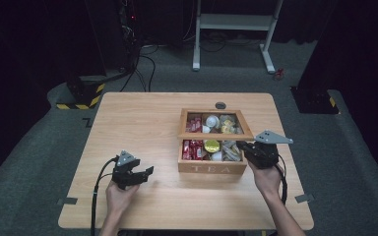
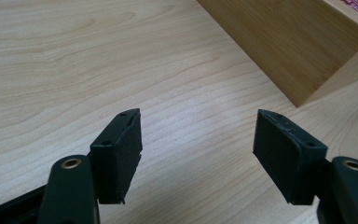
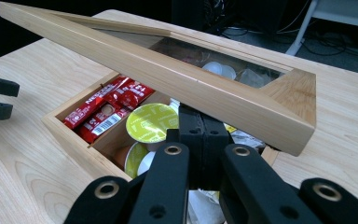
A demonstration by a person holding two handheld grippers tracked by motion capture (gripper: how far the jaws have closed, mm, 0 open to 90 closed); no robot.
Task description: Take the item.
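We judge the wooden lid stiff, light; our right hand-held gripper, pressed together, props it; left hand-held gripper spread.

Left tongs: black body, flat grey three-cornered plate on top, black cable trailing from the rear; two rectangular black pads with small screw holes, arms pivoting on brass-coloured rivets. Right tongs: same black build, larger grey plate with holes at its corners, black cable, black link arms with brass-ringed pivot holes. Forearms bare, no sleeves in view.
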